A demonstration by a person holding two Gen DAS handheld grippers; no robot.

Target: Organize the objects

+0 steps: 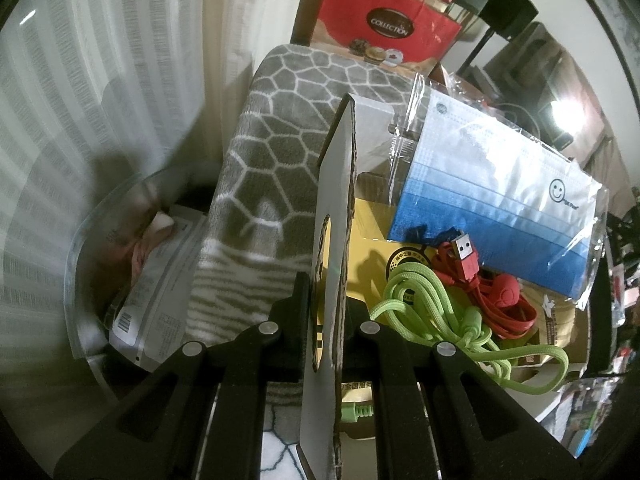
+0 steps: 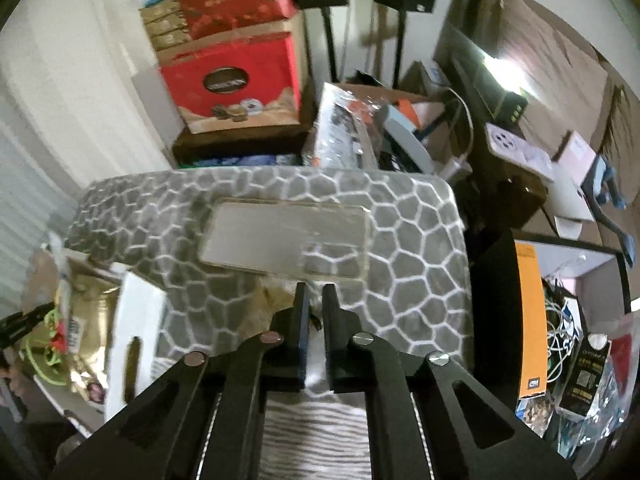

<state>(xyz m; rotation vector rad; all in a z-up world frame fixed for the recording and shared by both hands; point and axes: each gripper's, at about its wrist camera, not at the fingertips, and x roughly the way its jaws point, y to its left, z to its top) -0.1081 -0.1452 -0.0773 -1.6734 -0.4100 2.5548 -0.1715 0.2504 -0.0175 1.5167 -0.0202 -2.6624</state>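
Left gripper (image 1: 325, 300): my jaws are clamped on the side wall of the cardboard box (image 1: 334, 216), which stands on edge and runs straight away from me. Inside the box: green cord (image 1: 432, 312), red USB cable (image 1: 476, 276), bagged face masks (image 1: 496, 192), long axis slanting down to the right. Right gripper (image 2: 315, 300): my jaws are nearly together, nothing between them, above the grey patterned cushion (image 2: 400, 248). Clear phone case (image 2: 284, 236) lies flat on the cushion, long axis crosswise.
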